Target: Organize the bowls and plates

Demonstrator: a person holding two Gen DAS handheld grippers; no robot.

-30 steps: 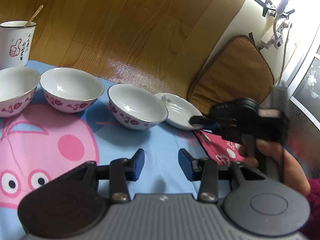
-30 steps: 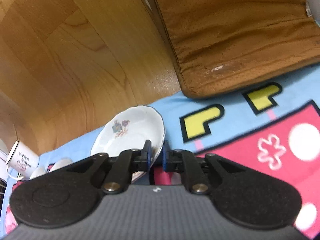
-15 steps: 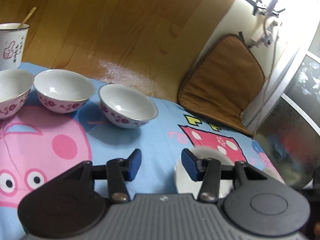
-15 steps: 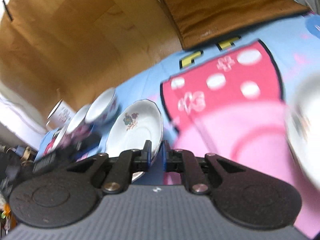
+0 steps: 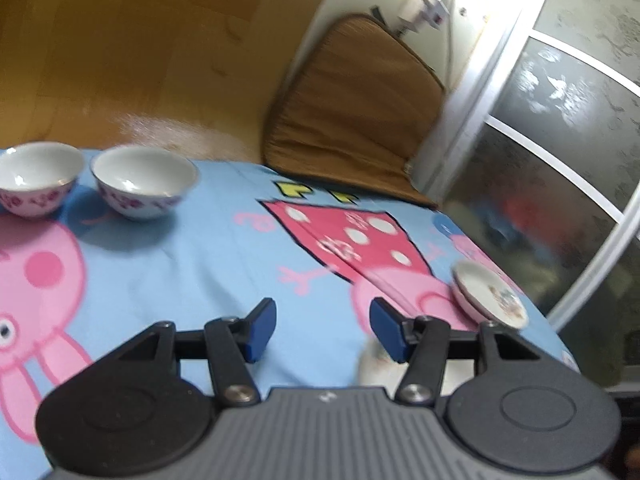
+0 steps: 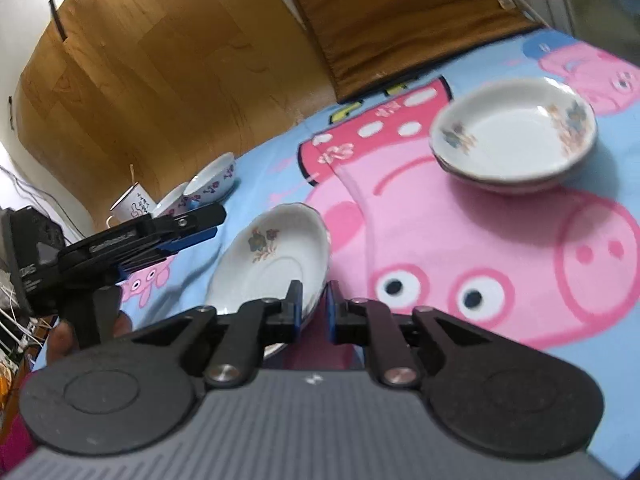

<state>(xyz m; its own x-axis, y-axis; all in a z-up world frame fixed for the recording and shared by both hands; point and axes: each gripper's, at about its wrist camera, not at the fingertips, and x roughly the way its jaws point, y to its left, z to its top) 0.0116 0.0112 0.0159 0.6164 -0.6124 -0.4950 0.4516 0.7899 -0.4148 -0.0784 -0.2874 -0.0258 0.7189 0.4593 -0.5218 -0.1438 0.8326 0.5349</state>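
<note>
Carried across from beside the bowls (image 5: 144,182), our plate (image 6: 272,256) now hangs tilted over the cartoon-print cloth (image 5: 224,248), its rim pinched in the right hand-held gripper (image 6: 313,304). Ahead and to the right lies the stack of plates (image 6: 516,140), nearer this hand than the other. Our left hand-held gripper (image 5: 322,330) hovers spread and empty. We cannot tell what lies under the cloth; a wood-panelled wall (image 5: 120,48) and a brown cushion (image 5: 352,112) stand behind it.
</note>
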